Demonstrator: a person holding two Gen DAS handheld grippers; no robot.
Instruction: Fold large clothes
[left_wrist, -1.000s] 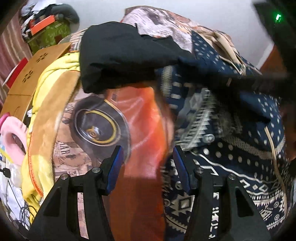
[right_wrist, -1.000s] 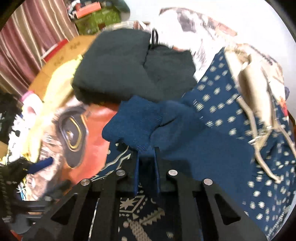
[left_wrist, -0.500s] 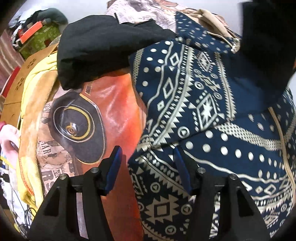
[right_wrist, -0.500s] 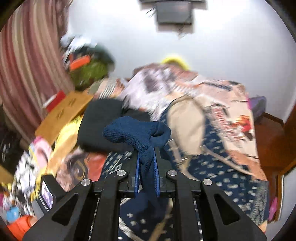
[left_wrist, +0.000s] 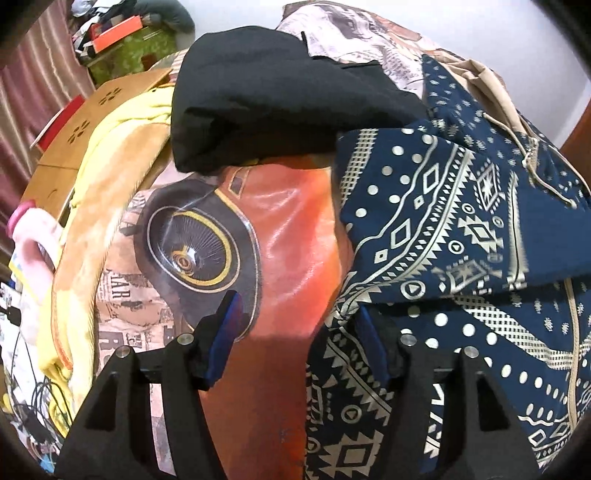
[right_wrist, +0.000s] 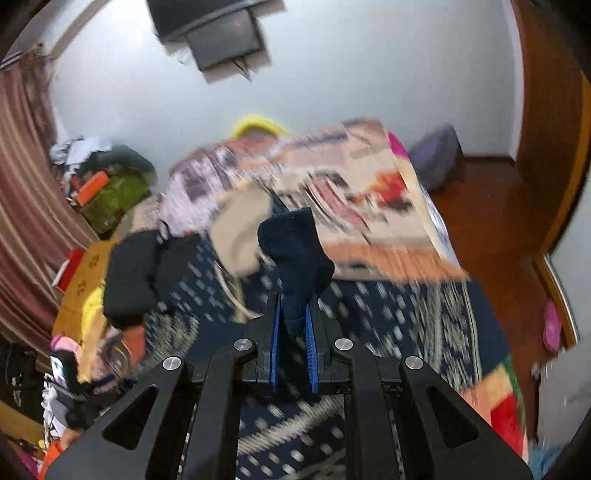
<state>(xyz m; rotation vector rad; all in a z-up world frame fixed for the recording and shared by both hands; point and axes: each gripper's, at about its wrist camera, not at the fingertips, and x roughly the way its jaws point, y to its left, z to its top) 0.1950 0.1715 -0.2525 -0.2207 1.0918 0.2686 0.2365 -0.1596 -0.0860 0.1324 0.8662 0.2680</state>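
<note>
right gripper (right_wrist: 293, 328) pinches navy patterned hooded garment's (left_wrist: 461, 236) ribbed cuff (right_wrist: 295, 254); cuff may slip. left gripper (left_wrist: 299, 332) opening, empty.

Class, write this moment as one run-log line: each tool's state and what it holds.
left tool: opening, empty, over patterned navy garment | right tool: shut on navy cuff, lifted

Navy patterned garment (left_wrist: 443, 229) (partly folded) on bed
</note>
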